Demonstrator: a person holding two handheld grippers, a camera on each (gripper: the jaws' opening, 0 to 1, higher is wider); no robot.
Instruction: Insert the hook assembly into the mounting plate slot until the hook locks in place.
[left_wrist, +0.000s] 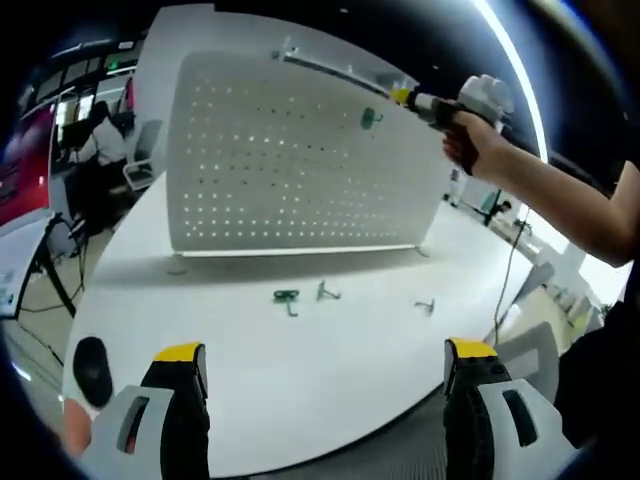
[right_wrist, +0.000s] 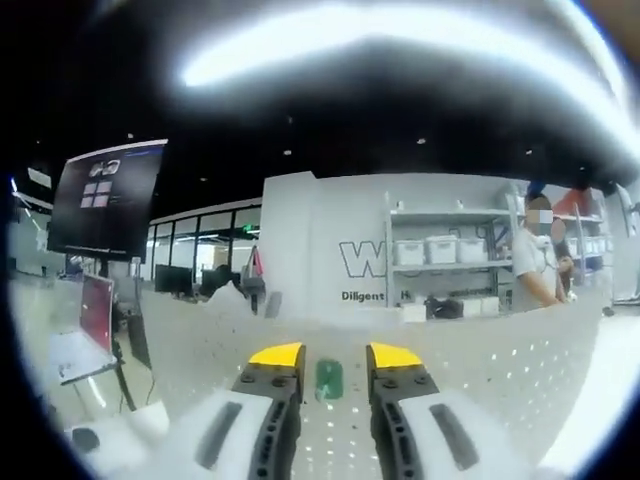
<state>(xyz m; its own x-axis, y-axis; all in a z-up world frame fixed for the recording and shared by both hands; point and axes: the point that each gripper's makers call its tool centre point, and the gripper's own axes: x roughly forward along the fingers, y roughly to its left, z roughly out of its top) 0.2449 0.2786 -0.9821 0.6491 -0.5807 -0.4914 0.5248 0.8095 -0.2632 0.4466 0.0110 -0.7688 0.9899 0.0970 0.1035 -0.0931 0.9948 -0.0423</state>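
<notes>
Right gripper view: green hook (right_wrist: 328, 379) sits between the right gripper (right_wrist: 334, 357) jaws.

gripper (right_wrist: 333, 362): jaws narrowly apart, either side of hook
hook (right_wrist: 328, 379): green, on pegboard
pegboard (right_wrist: 520, 375): white, perforated

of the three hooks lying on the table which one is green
The leftmost hook in the left gripper view is green; the middle hook and the rightmost hook look grey.

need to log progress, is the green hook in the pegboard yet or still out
Cannot tell. The green hook sits between the right gripper jaws against the pegboard; seating isn't visible.
</notes>
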